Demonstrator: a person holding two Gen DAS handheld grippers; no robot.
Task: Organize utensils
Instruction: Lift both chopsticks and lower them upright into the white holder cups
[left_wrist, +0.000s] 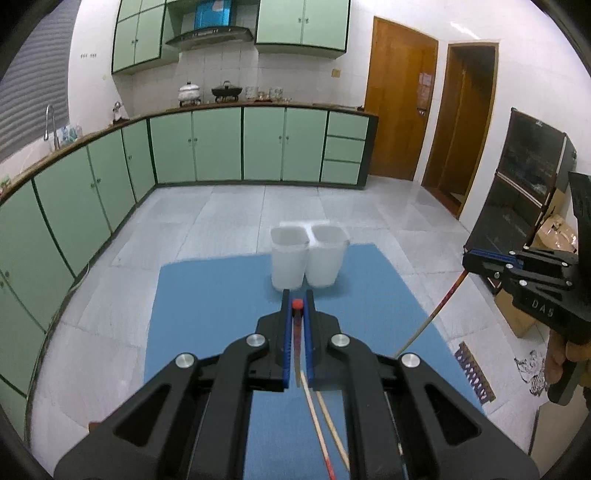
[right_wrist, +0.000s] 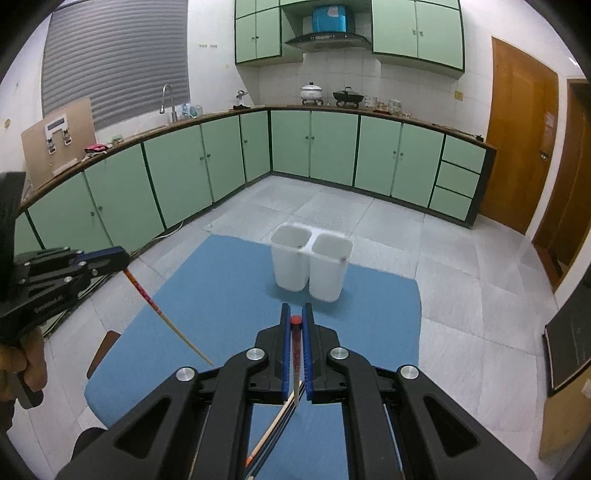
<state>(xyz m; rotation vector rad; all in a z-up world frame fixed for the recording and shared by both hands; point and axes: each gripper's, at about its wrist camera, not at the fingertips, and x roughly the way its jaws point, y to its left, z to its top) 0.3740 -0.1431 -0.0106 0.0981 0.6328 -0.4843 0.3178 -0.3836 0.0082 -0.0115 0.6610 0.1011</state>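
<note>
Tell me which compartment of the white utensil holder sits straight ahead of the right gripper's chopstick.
The left compartment: the chopstick in the right gripper points at it, while the right compartment sits off to the side.

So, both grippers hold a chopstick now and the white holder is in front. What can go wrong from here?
1. Each chopstick is pinched near its red top end, so the long tip could swing and miss the opening.
2. The white two-compartment holder looks light and stands free on the blue mat; a bump might tip it.
3. The left gripper and right gripper aim at one holder, so they might collide.
</note>
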